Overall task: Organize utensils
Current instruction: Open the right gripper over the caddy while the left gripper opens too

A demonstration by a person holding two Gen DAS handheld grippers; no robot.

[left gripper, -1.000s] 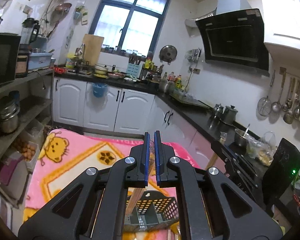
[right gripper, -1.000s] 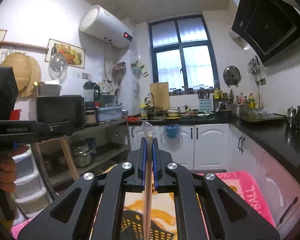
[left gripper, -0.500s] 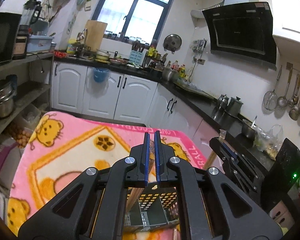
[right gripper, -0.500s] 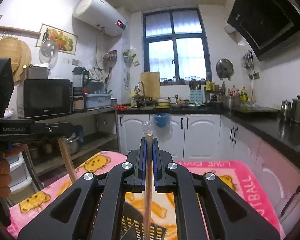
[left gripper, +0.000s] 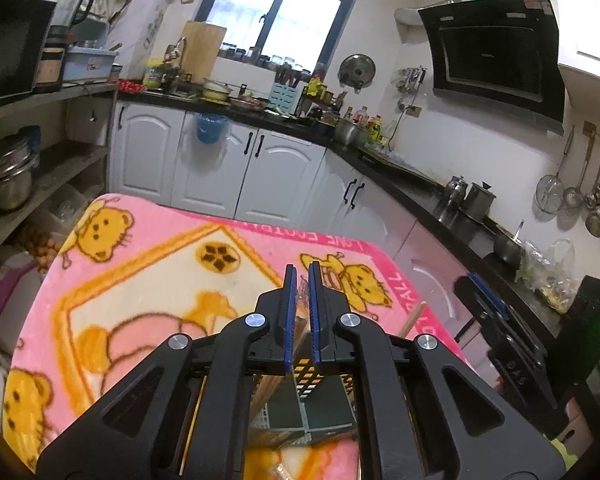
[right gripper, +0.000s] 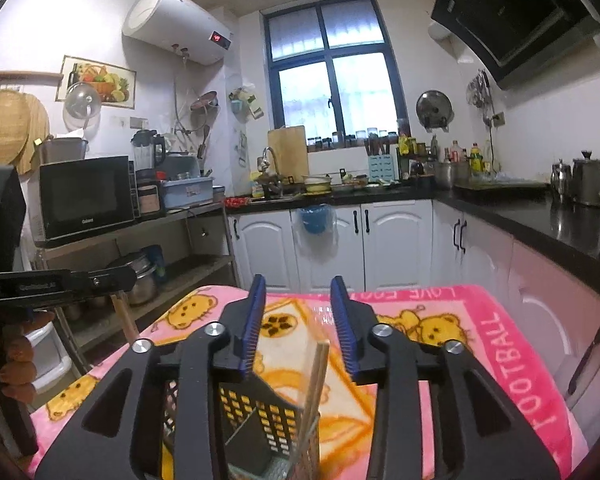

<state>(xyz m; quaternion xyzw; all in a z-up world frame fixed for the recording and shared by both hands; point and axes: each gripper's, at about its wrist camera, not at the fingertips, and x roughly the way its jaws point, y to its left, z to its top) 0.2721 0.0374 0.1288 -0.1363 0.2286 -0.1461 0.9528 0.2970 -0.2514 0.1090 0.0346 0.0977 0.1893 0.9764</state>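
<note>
Right wrist view has the drop basically done: the right claw (right gripper: 298, 328) has just been opening, its blue pads now stand apart, and the wrapped chopsticks (right gripper: 315, 384) stand loose between them without either pad touching. Their lower end sits down inside the black utensil caddy (right gripper: 260, 412), which rests on the pink bear blanket (right gripper: 480, 344) covering the counter. So that pair looks delivered (it leans a bit toward the caddy's right wall, I can't tell which compartment it's in).

In the left wrist view the left claw (left gripper: 301, 312) is clamped shut on another wrapped pair of chopsticks (left gripper: 298, 320), pinched near the top with the rest running down toward the same caddy (left gripper: 320, 404). Whether the tip is already inside a slot is hidden by the claw body.

My read on the step: both hands are loading chopsticks into the caddy, right side released, left side not yet.

Next move, as I see it:
1. Right claw lifts straight up and clear so it doesn't snag the wrapper.
2. Left claw lines its pair over a free compartment, lowers it, then opens.

Main risk is knocking the light caddy sideways on that soft blanket.
</note>
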